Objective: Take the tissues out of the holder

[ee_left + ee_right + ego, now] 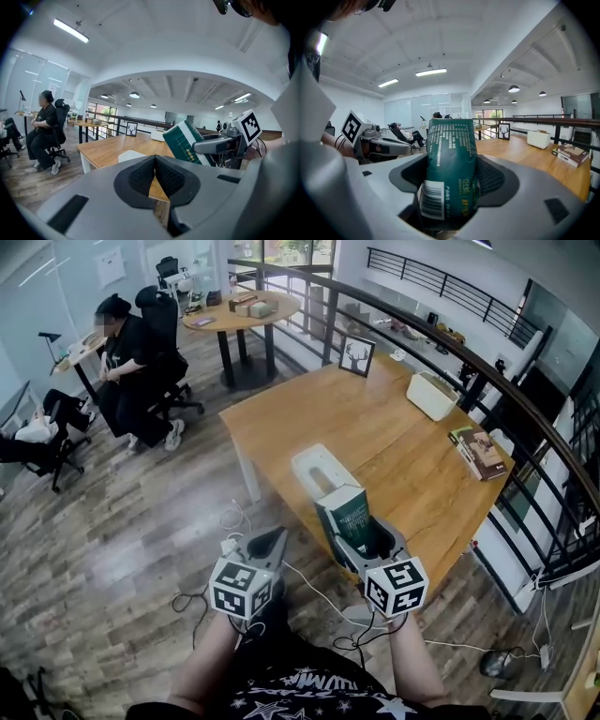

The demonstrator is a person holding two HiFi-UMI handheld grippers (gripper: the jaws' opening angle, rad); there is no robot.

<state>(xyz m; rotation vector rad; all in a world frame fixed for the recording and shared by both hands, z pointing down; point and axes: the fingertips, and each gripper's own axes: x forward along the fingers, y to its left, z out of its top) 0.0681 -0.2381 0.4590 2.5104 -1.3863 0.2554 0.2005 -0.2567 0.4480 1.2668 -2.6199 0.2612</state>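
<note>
My right gripper [361,535] is shut on a dark green tissue pack [345,514], held upright above the table's near edge. In the right gripper view the tissue pack [450,168] stands between the jaws with its barcode facing the camera. The white tissue holder [320,468] sits on the wooden table [403,456] just beyond the pack. My left gripper [265,545] hangs off the table to the left, jaws pressed together with nothing between them. From the left gripper view the tissue pack [183,140] and the right gripper [220,144] show to the right.
A framed deer picture [357,355], a white box [432,395] and books [480,452] lie at the table's far side. A black railing [525,418] runs behind it. A seated person [127,362] is at far left. Cables [309,587] cross the wood floor.
</note>
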